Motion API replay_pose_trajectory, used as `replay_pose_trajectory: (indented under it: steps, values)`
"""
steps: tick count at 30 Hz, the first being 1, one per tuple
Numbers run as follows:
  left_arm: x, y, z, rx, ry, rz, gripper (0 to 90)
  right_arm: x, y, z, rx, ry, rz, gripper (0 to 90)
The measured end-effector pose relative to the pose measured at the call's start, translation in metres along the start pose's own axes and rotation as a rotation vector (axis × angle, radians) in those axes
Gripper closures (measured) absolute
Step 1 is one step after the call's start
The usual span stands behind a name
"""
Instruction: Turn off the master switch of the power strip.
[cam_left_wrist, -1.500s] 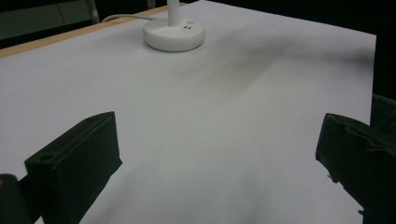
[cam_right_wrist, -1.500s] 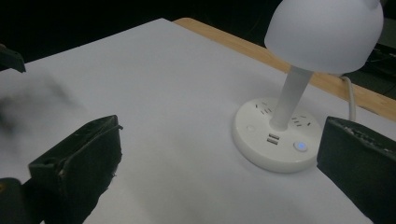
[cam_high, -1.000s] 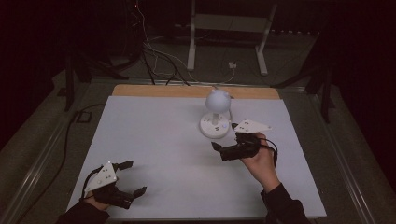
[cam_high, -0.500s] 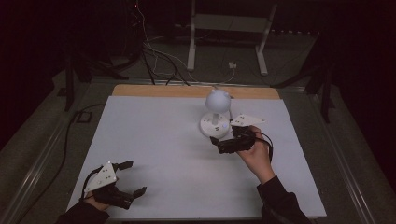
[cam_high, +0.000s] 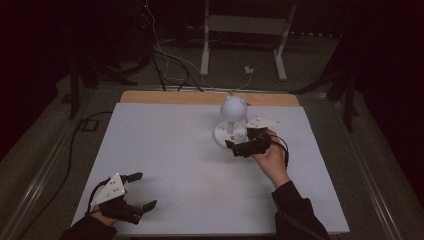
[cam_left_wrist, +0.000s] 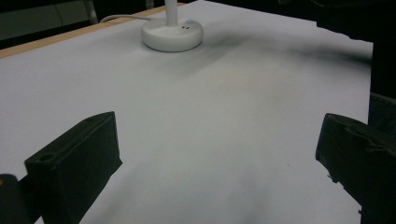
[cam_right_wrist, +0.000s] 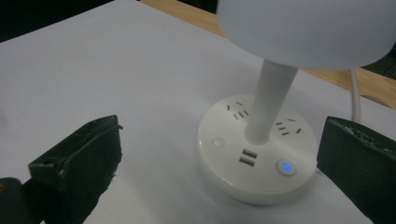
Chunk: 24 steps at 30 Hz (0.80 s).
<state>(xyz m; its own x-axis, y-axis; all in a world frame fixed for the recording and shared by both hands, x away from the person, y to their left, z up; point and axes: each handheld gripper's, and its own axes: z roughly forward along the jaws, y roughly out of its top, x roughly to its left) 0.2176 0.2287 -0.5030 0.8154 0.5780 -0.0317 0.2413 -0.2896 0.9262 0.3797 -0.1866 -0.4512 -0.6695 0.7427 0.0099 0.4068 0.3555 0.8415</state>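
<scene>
Well, going camera by camera:

High view: the white desk lamp (cam_high: 231, 122) stands toward the far side of the white table (cam_high: 165, 150); the right gripper (cam_high: 239, 146) sits just beside its base, likely lining up for a button. The left gripper (cam_high: 140, 190) rests near the front edge, well apart, seemingly idle.

Left gripper view: jaws spread wide, nothing between them but bare table; the lamp's base (cam_left_wrist: 172, 34) is far ahead.

Right gripper view: jaws spread wide, holding nothing, flanking the base (cam_right_wrist: 254, 161); a blue-lit button (cam_right_wrist: 286, 167) faces them.

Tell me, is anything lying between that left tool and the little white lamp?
No. In the left gripper view, bare white tabletop runs from the open left tool to the lamp.
</scene>
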Motion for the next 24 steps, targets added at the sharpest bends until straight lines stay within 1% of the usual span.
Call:
replay_pose_trajectory:
  steps: [6, 8, 10, 11, 15, 18, 20, 22, 24]
  values:
    - [0.000, 0.000, 0.000, -0.002, -0.002, -0.002, 0.3, -0.009, -0.002, 0.007, 0.012, -0.023, 0.020, 1.2]
    - [0.000, 0.000, 0.000, -0.003, -0.003, -0.004, 0.3, -0.012, -0.003, 0.009, 0.009, -0.029, 0.025, 1.2]
    - [0.000, 0.000, 0.000, -0.003, -0.002, -0.003, 0.3, -0.015, -0.004, 0.011, 0.006, -0.028, 0.041, 1.2]
    - [0.000, 0.000, 0.000, -0.001, -0.003, -0.002, 0.3, -0.017, -0.005, 0.013, 0.005, -0.033, 0.044, 2.6]
    - [0.000, 0.000, 0.000, -0.002, -0.003, -0.003, 0.3, -0.022, -0.008, 0.017, 0.026, -0.046, 0.053, 5.9]
    - [0.000, 0.000, 0.000, -0.001, -0.004, -0.003, 0.3, -0.025, -0.010, 0.020, 0.033, -0.051, 0.059, 6.2]
    - [0.000, 0.000, 0.000, -0.001, -0.003, -0.003, 0.3, -0.027, -0.011, 0.022, 0.042, -0.067, 0.055, 7.9]
    - [0.001, 0.000, 0.000, 0.003, -0.003, -0.001, 0.3, -0.028, -0.012, 0.023, 0.035, -0.090, 0.065, 8.0]
    - [0.000, 0.000, 0.000, -0.001, -0.004, -0.003, 0.3, -0.030, -0.013, 0.025, 0.033, -0.101, 0.071, 9.5]
